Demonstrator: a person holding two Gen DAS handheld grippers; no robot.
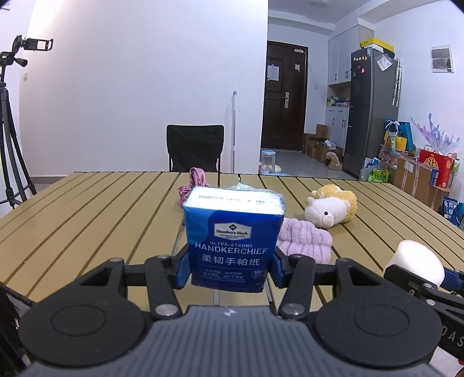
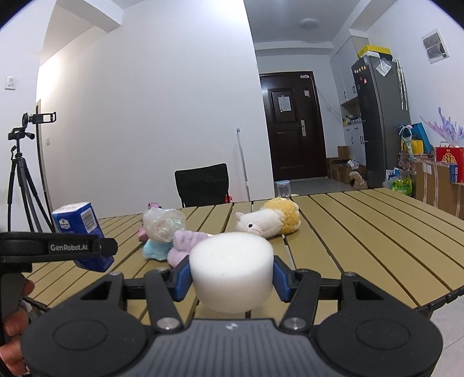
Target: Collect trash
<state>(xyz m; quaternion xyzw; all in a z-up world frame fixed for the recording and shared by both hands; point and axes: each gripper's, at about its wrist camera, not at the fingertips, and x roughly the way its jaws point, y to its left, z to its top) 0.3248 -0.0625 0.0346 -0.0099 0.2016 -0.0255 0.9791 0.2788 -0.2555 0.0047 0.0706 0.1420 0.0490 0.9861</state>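
Both claws full – tissue pack (image 1: 233,240), foam (image 2: 232,271)

brightness: both views evenly lit, indoor, white walls bright
light source: round ceiling lamp (image 2: 308,22) seen in right wrist view; soft overhead light
glare: top of the tissue pack (image 1: 234,232) blown out in left wrist view, date print hard to read; foam cylinder (image 2: 232,269) top near-white, little texture
shadows: soft, faint under the plush toy (image 2: 269,219) on the table (image 2: 362,232); no hard edges
dark areas: door (image 2: 293,127) and chair (image 1: 195,148) lose detail
distortion: strong fisheye, walls and table slats bow, black corners
focus: centre sharp, edges softer; no motion blur
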